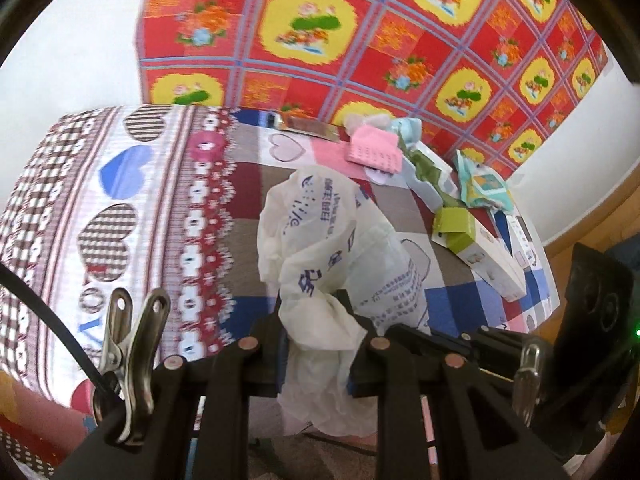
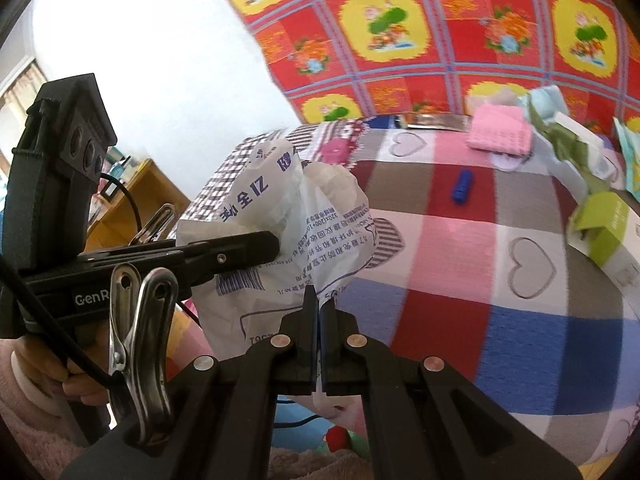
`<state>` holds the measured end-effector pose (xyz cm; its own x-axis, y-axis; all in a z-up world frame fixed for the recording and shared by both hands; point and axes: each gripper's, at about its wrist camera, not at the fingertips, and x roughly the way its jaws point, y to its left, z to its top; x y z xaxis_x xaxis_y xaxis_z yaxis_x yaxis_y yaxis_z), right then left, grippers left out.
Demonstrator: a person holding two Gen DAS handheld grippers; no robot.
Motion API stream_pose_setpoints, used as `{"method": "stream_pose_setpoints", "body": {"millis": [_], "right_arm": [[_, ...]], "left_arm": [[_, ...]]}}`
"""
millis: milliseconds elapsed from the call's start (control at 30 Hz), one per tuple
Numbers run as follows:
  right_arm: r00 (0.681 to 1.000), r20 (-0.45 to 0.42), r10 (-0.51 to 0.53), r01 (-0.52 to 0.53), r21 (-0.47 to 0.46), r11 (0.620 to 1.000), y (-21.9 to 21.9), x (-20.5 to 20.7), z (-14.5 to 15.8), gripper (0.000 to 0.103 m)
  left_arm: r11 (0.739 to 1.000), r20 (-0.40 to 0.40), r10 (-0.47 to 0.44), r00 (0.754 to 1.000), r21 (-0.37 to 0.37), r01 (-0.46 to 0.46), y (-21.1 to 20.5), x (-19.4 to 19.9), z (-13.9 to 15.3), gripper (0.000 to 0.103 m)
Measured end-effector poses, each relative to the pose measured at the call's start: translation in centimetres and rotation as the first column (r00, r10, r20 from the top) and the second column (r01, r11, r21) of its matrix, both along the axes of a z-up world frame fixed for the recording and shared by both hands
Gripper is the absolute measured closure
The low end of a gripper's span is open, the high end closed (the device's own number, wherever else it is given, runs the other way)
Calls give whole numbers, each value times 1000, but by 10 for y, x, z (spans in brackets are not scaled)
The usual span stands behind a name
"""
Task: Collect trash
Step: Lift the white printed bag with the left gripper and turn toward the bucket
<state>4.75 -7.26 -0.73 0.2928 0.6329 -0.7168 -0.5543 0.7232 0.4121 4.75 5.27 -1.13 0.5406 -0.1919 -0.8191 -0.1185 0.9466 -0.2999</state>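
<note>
Both hands are busy with the white plastic bag [image 1: 320,248], and that is about as far as the collecting has got. The left gripper [image 1: 316,320] has its fingers clamped on a bunched fold of the bag, the crumpled film filling the narrow gap between them and spilling out above and below. The right gripper [image 2: 319,312] has its fingers pressed together on another edge of the same bag, a thin strip of the white film showing in the slit between them. So the bag hangs between the two grippers, held up off the checked, heart-printed bedcover [image 2: 460,248], its mouth not visibly spread open yet.

None of the trash looks collected, as far as I can tell. Beyond the fingertips and off to their right lies a loose pile: a pink folded piece [image 1: 374,148], a green and white carton [image 1: 476,244], a teal wrapper [image 1: 484,184] and some torn packaging around them. A small blue item [image 2: 463,186] lies alone on the bedcover, ahead of the right fingers and well apart from the pile.

I'd judge this an early stage: the bag is in hand, and it wants opening before every piece ahead can go in.
</note>
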Motion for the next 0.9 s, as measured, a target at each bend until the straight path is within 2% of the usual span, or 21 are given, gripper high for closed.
{"method": "stream_pose_setpoints", "body": {"millis": [300,900], "right_arm": [[997,41,65,-65,-2,998,48,-20,15,102],[982,87,169,-170,5,986,151,-68,22,102]], "left_arm": [[997,40,71,997,6,-71,48,-37,16,82],[982,76,181,981,34,-184,142,-106,32,82]]}}
